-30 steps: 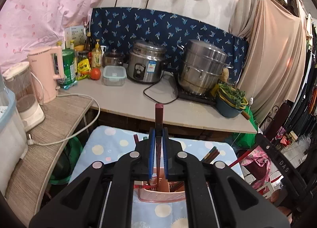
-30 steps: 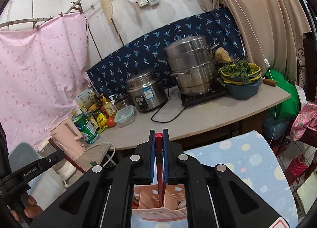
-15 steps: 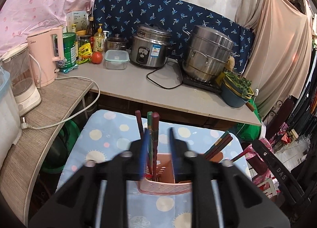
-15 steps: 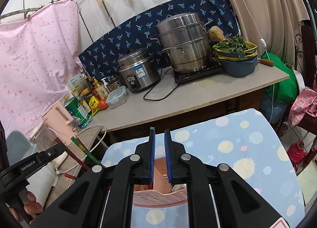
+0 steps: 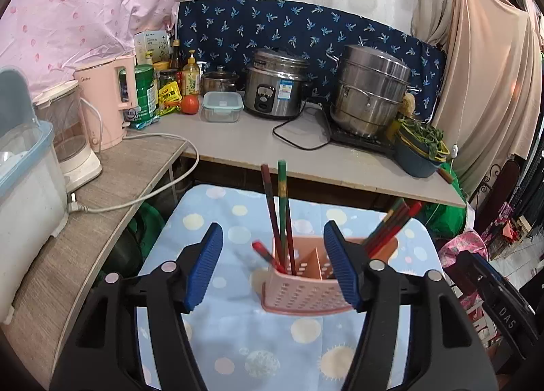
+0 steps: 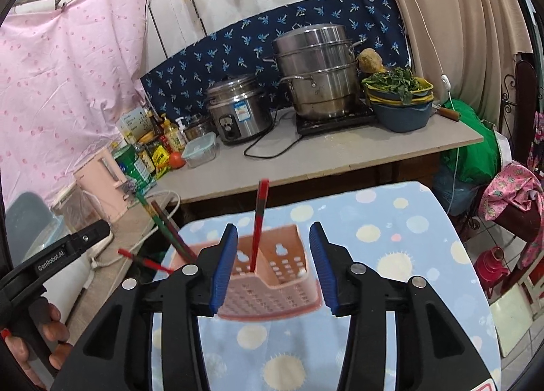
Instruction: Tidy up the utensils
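A pink perforated utensil holder [image 5: 306, 292] stands on a blue dotted cloth. In the left wrist view, red and green chopsticks [image 5: 282, 211] stand in its left compartment and more [image 5: 391, 224] lean out of the right one. My left gripper [image 5: 272, 268] is open and empty just in front of the holder. In the right wrist view the holder [image 6: 272, 275] has one red chopstick [image 6: 259, 221] standing in its near compartment and others [image 6: 166, 224] leaning left. My right gripper [image 6: 270, 265] is open and empty around the holder's near side.
A counter [image 5: 272, 149] behind holds a rice cooker [image 5: 275, 88], a steel steamer pot [image 5: 370, 99], a bowl of greens [image 5: 421, 149], a pink kettle [image 5: 105, 105], bottles and a cord. A side shelf [image 5: 85, 221] runs at left. A red bottle [image 6: 489, 265] stands at right.
Both grippers were shut on a chopstick each; both have opened wide and drawn back. The chopsticks now stand in the pink holder.
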### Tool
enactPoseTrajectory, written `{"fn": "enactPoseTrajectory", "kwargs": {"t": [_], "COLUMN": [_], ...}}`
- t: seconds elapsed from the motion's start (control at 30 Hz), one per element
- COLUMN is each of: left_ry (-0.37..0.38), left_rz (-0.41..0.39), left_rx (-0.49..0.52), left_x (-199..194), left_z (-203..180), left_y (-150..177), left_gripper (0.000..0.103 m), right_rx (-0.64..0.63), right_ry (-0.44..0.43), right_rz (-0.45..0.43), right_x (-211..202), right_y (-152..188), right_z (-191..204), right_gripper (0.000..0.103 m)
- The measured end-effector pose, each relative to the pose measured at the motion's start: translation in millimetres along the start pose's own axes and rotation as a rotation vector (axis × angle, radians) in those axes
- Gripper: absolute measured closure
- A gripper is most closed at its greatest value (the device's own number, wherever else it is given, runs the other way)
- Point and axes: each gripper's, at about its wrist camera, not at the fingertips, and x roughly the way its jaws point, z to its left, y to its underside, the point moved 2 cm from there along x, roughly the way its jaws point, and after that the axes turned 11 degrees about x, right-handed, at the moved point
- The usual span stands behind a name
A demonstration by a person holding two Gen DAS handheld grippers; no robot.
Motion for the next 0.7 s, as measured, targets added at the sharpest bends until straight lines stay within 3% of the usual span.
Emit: {"fn": "enactPoseTrajectory", "kwargs": {"t": [0.5,0.7], "left_ry": [-0.098,-0.101], "left_rz": [0.094,0.114], "left_rx": [0.122,0.135], "left_x": [-25,-31], "left_z": [-19,-22], "left_y": [70,87], "left_gripper": [0.043,0.04], "right_rx": [-0.084,-0.115], "right_ry": [0.122,0.141], "right_rz": [0.08,0.1], "right_x": [-37,-44], "right_y": [74,92], "right_z": [-21,-22], "right_gripper": [0.058,0.058]}}
